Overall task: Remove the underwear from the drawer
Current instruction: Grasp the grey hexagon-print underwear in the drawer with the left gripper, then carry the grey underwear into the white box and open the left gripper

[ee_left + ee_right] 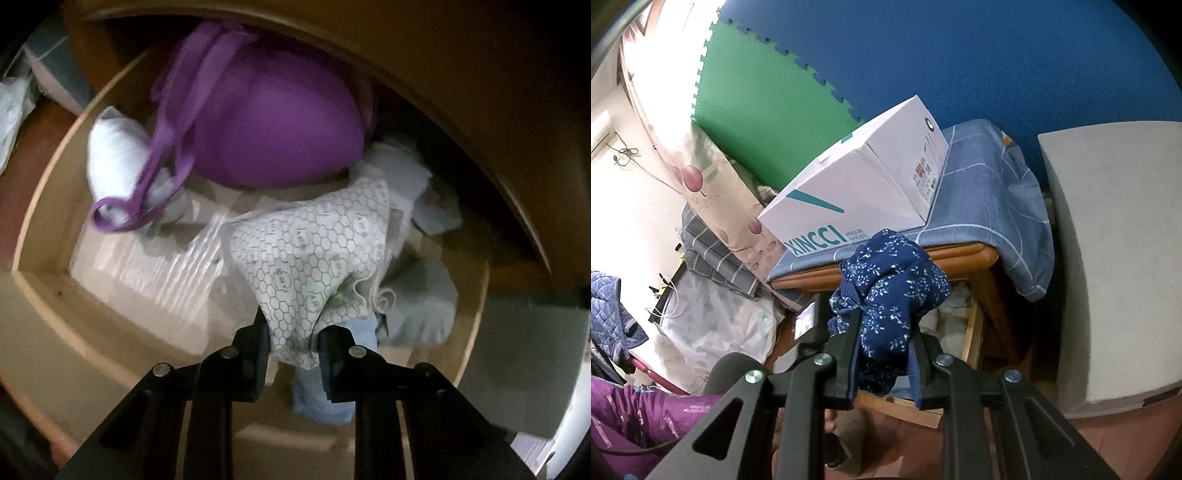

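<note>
Pinching a white honeycomb-print underwear (314, 254), the left tool (293, 354) has closed on its near edge, the cloth lying mostly inside the drawer (48, 295) in front of a purple bra (273, 118). The right tool (884, 354) grips a navy floral underwear (890, 280), held above the drawer and clear of it. The step looks like extraction; next the left should lift upward, watching for snags on neighbouring clothes.
</note>
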Tool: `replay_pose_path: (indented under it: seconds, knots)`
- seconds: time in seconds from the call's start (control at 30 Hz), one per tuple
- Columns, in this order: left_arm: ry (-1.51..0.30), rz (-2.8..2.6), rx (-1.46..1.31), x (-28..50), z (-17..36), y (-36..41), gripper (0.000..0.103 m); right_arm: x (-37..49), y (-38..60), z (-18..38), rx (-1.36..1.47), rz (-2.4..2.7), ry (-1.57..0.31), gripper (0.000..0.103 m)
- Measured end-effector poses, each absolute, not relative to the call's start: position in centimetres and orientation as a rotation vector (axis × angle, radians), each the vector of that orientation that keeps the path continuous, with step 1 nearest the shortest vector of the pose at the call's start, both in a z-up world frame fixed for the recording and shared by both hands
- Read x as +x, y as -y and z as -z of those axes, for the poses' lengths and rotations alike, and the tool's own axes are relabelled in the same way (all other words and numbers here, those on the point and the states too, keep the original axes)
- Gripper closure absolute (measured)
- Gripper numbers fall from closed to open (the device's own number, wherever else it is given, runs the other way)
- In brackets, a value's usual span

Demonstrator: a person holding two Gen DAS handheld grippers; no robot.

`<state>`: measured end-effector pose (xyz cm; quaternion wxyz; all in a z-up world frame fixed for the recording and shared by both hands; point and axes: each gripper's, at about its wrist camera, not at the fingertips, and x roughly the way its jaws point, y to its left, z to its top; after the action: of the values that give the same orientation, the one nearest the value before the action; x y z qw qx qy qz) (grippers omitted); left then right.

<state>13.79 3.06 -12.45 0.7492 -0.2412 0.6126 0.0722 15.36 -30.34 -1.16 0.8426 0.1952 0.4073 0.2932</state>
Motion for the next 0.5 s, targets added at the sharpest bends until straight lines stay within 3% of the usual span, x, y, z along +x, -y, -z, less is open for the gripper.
replay_pose_path:
  seconds: [0.5]
  knots:
    - [-1.089, 0.004, -0.338, 8.2, 2.3, -4.2, 0.087, 16.0, 28.2, 1.6, 0.338, -0.594, -0.895, 0.083]
